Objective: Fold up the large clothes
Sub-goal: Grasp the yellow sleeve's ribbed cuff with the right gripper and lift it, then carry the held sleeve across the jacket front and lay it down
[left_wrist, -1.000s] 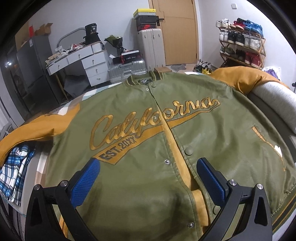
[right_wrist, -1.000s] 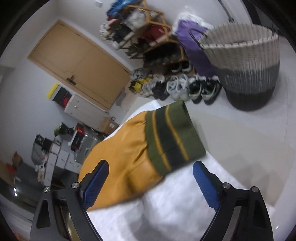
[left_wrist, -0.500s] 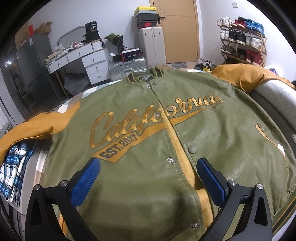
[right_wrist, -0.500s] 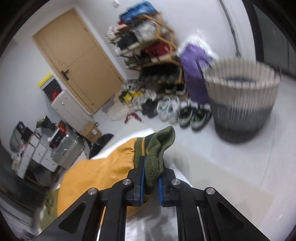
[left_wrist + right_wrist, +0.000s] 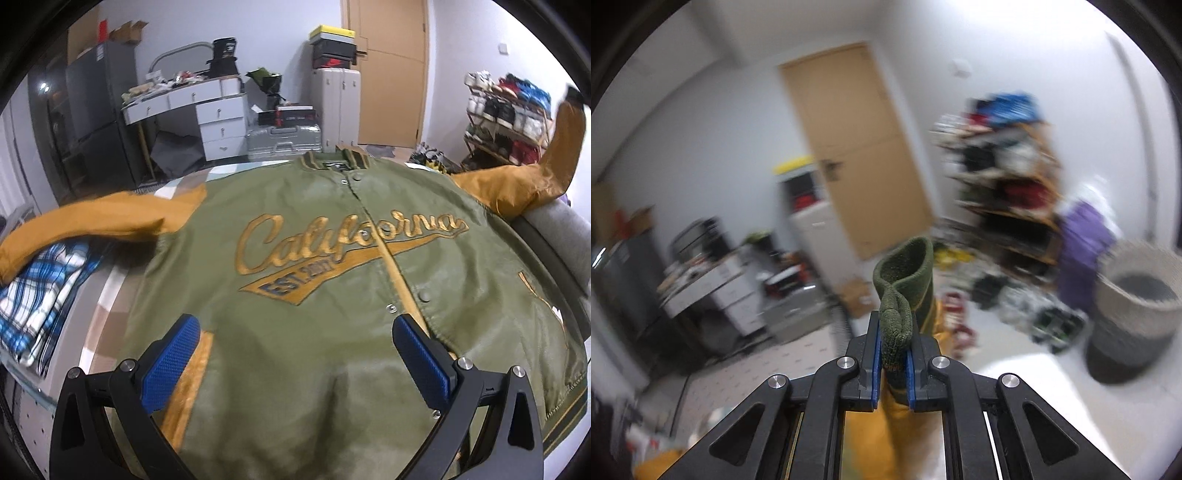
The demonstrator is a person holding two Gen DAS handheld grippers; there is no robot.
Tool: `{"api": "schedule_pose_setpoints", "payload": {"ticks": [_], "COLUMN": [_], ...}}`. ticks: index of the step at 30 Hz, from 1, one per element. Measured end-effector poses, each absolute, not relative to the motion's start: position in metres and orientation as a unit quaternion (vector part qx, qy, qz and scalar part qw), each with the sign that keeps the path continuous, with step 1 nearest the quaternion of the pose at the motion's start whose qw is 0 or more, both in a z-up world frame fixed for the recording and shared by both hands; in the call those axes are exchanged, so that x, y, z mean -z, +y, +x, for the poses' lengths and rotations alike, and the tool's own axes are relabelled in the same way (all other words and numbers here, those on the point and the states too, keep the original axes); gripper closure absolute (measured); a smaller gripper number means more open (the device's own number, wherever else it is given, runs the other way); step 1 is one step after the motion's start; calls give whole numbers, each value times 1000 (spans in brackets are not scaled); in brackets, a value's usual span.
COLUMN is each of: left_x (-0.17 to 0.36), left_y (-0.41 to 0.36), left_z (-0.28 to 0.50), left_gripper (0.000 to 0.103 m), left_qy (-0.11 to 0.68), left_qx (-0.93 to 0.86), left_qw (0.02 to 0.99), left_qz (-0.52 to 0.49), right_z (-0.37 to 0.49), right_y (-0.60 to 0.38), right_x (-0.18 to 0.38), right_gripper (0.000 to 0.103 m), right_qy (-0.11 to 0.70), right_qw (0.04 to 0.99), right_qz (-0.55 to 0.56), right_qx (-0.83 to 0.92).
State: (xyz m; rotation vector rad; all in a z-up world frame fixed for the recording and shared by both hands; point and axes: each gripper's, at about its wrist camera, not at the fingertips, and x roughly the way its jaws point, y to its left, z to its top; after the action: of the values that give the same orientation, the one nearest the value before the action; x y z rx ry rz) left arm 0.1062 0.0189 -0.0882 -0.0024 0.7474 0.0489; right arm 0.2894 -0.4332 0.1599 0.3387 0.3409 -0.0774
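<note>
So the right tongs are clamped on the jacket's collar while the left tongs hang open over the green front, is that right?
Not quite. The right tongs are clamped on the green ribbed sleeve cuff, not the collar; the right wrist view shows it. The collar lies flat at the far edge of the jacket in the left wrist view, where the left tongs do hang open.

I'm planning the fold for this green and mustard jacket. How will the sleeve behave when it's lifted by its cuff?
Probably floppy: the mustard sleeve bends and sags below the raised end. The ribbed cuff looks soft, squashed flat where the right gripper is shut on it, so it likely won't slip. The jacket body seems heavy enough to stay flat.
</note>
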Motion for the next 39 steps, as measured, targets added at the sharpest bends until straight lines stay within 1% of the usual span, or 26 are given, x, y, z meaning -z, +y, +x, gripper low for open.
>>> {"api": "schedule_pose_setpoints", "payload": {"ticks": [5,10,13,17,18,19,20,22,23,25,27,28,29,30,31,32,33,34,37,39], "left_x": [86,85,88,92,93,94,95,96,97,99,102,103,104,104,105,105,104,104,99,94], "left_y": [41,63,75,89,91,94,95,97,98,99,97,98,97,98,98,95,94,98,94,88], "left_z": [95,80,74,69,69,68,67,67,68,67,71,72,76,76,78,82,86,85,91,96], "left_gripper": [1,1,1,1,1,1,1,1,1,1,1,1,1,1,1,1,1,1,1,1], "left_qy": [358,340,340,344,346,347,349,351,352,355,356,357,358,359,359,359,358,356,354,354], "left_qx": [-31,-53,-65,-87,-93,-95,-97,-104,-106,-107,-107,-107,-104,-102,-100,-98,-96,-94,-89,-82], "left_qw": [933,938,937,933,932,931,930,928,927,926,926,926,925,925,926,926,927,928,930,931], "left_qz": [-24,-43,-51,-60,-64,-67,-70,-71,-71,-70,-68,-68,-67,-66,-64,-62,-60,-57,-50,-42], "right_z": [302,327,347,372,374,376,380,383,382,377,368,365,364,360,361,360,361,364,387,401], "right_y": [-304,-175,-100,-2,19,39,64,89,102,101,77,60,35,15,-5,-26,-48,-67,-117,-150], "right_x": [-176,-150,-108,-15,7,34,70,111,136,153,146,135,119,108,97,90,83,83,100,132], "right_gripper": [93,93,92,91,88,86,83,82,79,79,78,75,62,40,29,15,12,12,12,12], "right_qy": [172,196,237,324,341,366,400,444,469,481,461,449,428,408,385,363,344,341,380,415], "right_qw": [973,952,929,890,883,875,862,835,816,806,815,822,839,855,872,892,909,917,913,902], "right_qz": [135,128,122,97,88,66,34,0,-39,-76,-69,-65,-61,-61,-63,-65,-70,-77,-85,-94], "right_qx": [-75,-197,-255,-305,-309,-310,-308,-324,-335,-337,-345,-344,-331,-316,-294,-263,-225,-194,-123,-73]}}
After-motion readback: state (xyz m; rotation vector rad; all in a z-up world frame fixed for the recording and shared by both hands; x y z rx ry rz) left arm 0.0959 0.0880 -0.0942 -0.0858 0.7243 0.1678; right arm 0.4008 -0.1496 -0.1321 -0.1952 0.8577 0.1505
